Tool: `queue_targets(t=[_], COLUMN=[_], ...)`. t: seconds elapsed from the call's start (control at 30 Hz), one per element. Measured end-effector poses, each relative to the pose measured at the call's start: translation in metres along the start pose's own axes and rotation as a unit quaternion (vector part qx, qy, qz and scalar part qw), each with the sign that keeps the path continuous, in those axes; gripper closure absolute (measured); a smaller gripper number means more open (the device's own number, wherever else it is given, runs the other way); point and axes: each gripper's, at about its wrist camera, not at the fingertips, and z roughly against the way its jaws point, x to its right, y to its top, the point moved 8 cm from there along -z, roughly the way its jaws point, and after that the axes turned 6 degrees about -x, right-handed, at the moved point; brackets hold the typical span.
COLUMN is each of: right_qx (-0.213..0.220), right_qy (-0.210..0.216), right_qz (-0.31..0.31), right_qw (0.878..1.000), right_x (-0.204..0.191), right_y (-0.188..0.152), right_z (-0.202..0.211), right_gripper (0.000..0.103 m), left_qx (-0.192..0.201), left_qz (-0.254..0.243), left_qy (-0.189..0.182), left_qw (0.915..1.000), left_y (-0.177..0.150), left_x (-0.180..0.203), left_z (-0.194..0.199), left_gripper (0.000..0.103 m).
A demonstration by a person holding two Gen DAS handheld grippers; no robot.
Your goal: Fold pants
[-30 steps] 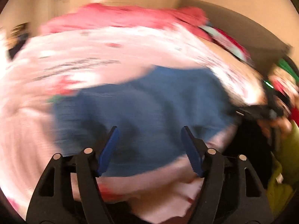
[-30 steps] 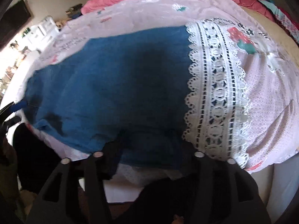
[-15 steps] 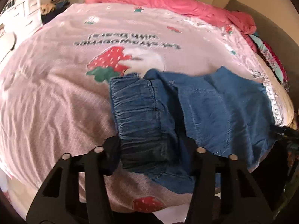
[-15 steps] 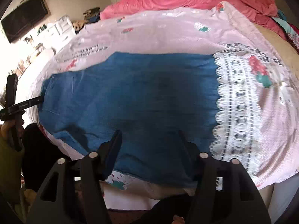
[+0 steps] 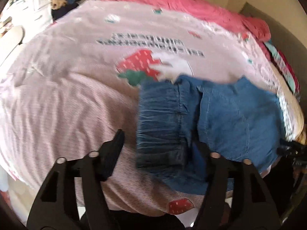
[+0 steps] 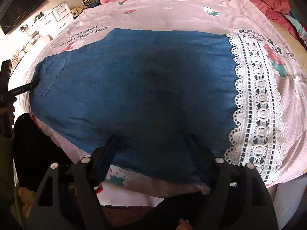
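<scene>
Two grippers hover with jaws opening over the blue pants point(image 6: 145, 99) spread on the pink bedspread point(image 5: 63, 103). Left gripper point(image 5: 159, 149) straddles the gathered waistband point(image 5: 163, 118) ungripped; right gripper point(image 6: 151, 143) grips nothing. Loose denim could slump and unfold.

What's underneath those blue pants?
The pants lie on a pink sheet printed with strawberries, with a white lace band beside one end. The sheet's print directly under the denim is covered, so it cannot be seen.
</scene>
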Motion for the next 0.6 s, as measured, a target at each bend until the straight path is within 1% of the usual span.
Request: queue_targets(t=[0.07,0.13,0.2,0.27,0.3,0.4,0.47,0.53,0.6], right_qx=[0.000,0.014,0.043,0.055,0.058,0.057,0.052,0.037,0.011], right_qy=[0.008,0.020,0.028,0.031,0.025,0.010,0.007,-0.007,-0.027], right_qz=[-0.001,-0.009,-0.018,-0.027,-0.032,-0.037,-0.034,-0.031,-0.033], right_qw=[1.000,1.000,0.999,0.998,0.998,0.998,0.998,0.999,0.999], right_x=[0.000,-0.001,0.004,0.010,0.014,0.018,0.018,0.018,0.024], right_y=[-0.001,0.000,0.002,0.005,0.008,0.011,0.010,0.005,-0.003], right_z=[0.003,0.010,0.026,0.034,0.035,0.034,0.030,0.023,0.013], right_gripper=[0.028,0.028,0.028,0.028,0.028,0.028,0.028,0.028,0.028], left_qx=[0.016,0.043,0.061,0.071,0.071,0.045,0.016,-0.002,-0.021], left_qz=[-0.003,-0.013,-0.027,-0.059,-0.071,-0.121,-0.161,-0.188,-0.207], left_qy=[0.018,0.030,0.016,-0.021,-0.035,-0.082,-0.100,-0.096,-0.083], left_qw=[0.9997,0.9985,0.9976,0.9955,0.9943,0.9882,0.9816,0.9774,0.9745], left_y=[0.000,0.003,0.009,0.016,0.018,0.016,0.006,-0.005,-0.016], left_x=[-0.001,0.005,0.022,0.059,0.074,0.135,0.178,0.201,0.210], left_z=[0.019,0.042,0.058,0.062,0.059,0.032,0.004,-0.018,-0.035], left_gripper=[0.042,0.042,0.039,0.037,0.036,0.036,0.036,0.036,0.036])
